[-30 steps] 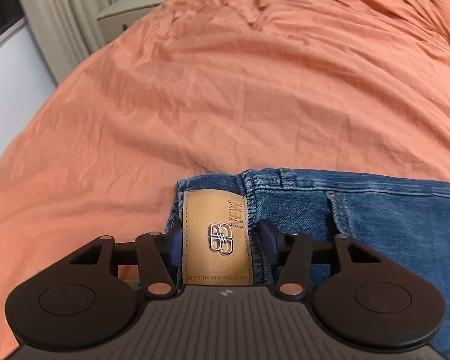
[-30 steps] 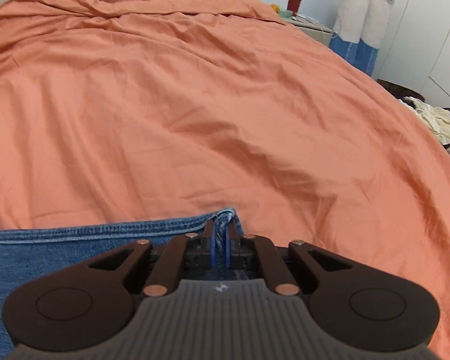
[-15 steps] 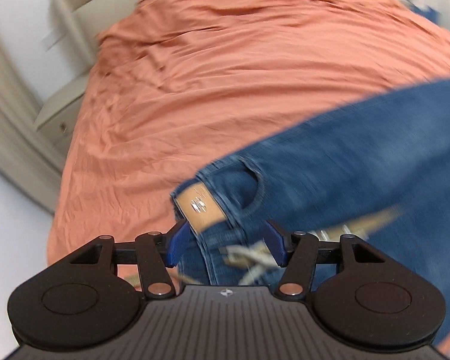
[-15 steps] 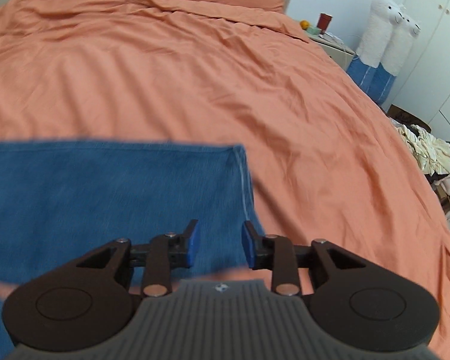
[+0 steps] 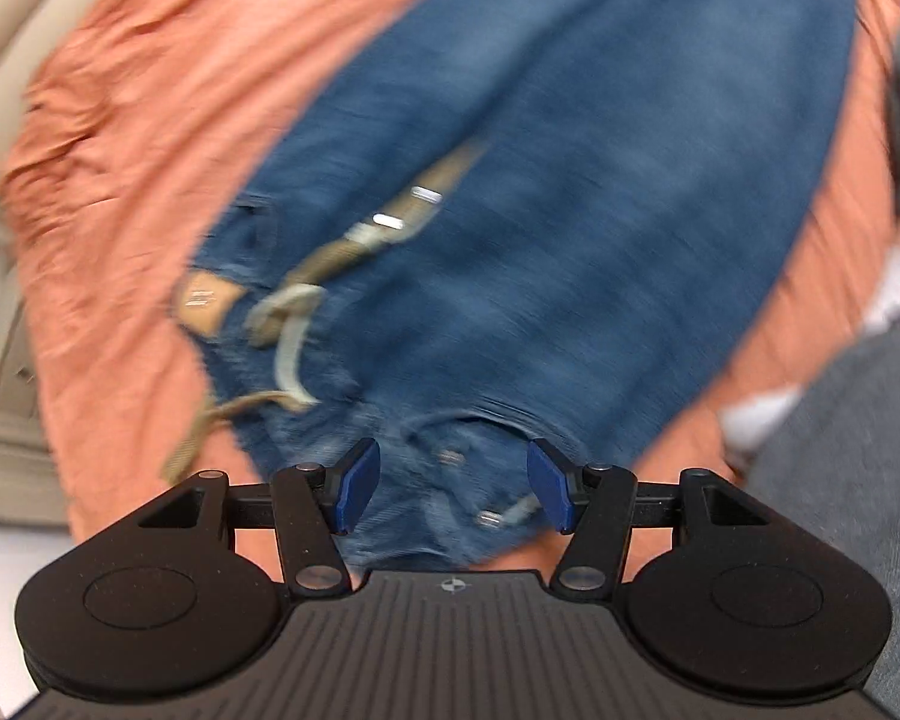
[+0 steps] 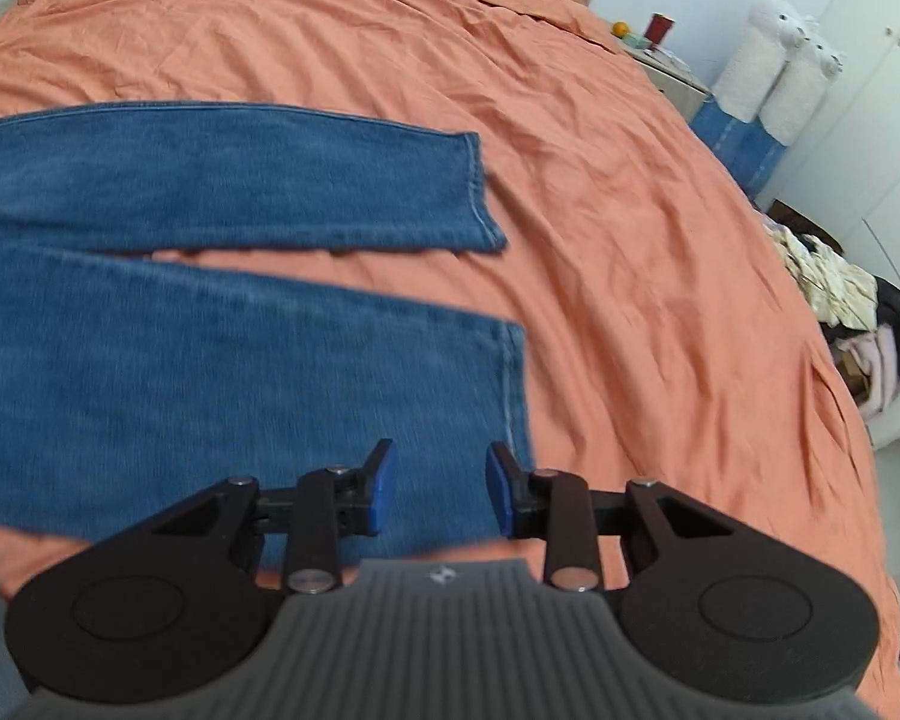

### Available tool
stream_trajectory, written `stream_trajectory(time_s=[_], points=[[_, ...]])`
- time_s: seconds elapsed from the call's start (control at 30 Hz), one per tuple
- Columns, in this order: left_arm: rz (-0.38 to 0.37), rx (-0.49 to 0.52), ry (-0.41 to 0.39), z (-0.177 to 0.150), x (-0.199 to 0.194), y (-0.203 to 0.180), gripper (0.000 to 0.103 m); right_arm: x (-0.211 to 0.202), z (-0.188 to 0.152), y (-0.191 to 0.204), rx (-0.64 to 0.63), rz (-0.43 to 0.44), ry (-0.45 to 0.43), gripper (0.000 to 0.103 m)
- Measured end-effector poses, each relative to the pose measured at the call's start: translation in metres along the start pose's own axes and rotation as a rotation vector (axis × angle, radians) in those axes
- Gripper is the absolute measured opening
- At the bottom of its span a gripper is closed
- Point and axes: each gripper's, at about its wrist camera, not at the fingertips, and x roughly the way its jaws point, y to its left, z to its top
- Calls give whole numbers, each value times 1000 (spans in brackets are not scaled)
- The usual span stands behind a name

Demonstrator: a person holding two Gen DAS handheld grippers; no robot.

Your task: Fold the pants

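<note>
Jeans (image 6: 210, 324) lie spread flat on the bed (image 6: 630, 240), seemingly ready for folding; left tool (image 5: 453, 489) wide open and right tool (image 6: 435, 489) part-open, both empty.

You let go: both grippers, left (image 5: 453, 495) and right (image 6: 441, 495), opened and lifted. Jeans (image 6: 210, 312) now lie spread on the duvet (image 6: 630, 240).

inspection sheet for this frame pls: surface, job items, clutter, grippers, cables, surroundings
Surface: bed under a wrinkled orange duvet.
Job's things: jeans laid flat, legs apart, hems toward the right; tan belt at the waistband, blurred.
Clutter: nothing seen on the bed.
Grippers: left gripper open above the waistband; right gripper open, jaws have just been opening, nothing between the fingers.
Cables: nothing seen.
Surroundings: nightstand, plush toys, clothes pile.
</note>
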Motion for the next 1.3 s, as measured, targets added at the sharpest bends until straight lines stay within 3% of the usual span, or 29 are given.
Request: stream_trajectory(time_s=[0.23,0.37,0.47,0.53,0.6,0.67,0.77,0.8,0.87,1.0,1.3], points=[[-155,155,132,20,35,-38,67,-38,-38,-4,2,-45,-24,37],[-161,230,158,31,48,-56,67,-47,-51,-12,23,-69,-26,38],[-187,226,193,36,64,-66,69,-48,-58,-18,46,-79,-25,38],[-146,255,218,37,77,-78,69,-44,-62,-19,57,-82,-22,38],[-89,277,233,36,87,-88,63,-40,-64,-18,55,-82,-20,38],[-59,282,215,34,85,-92,40,-37,-65,-14,32,-83,-19,38],[-61,221,166,26,69,-84,8,-33,-66,-6,-26,-74,-30,38],[-45,206,145,25,62,-82,6,-32,-66,-3,-52,-73,-39,38],[19,182,74,20,44,-76,4,-29,-66,4,-112,-80,-70,38],[56,-10,-55,24,11,-45,4,-24,-64,23,-267,-82,-136,38],[92,-199,-125,51,4,-27,4,-2,-74,48,-591,-62,-127,36]])
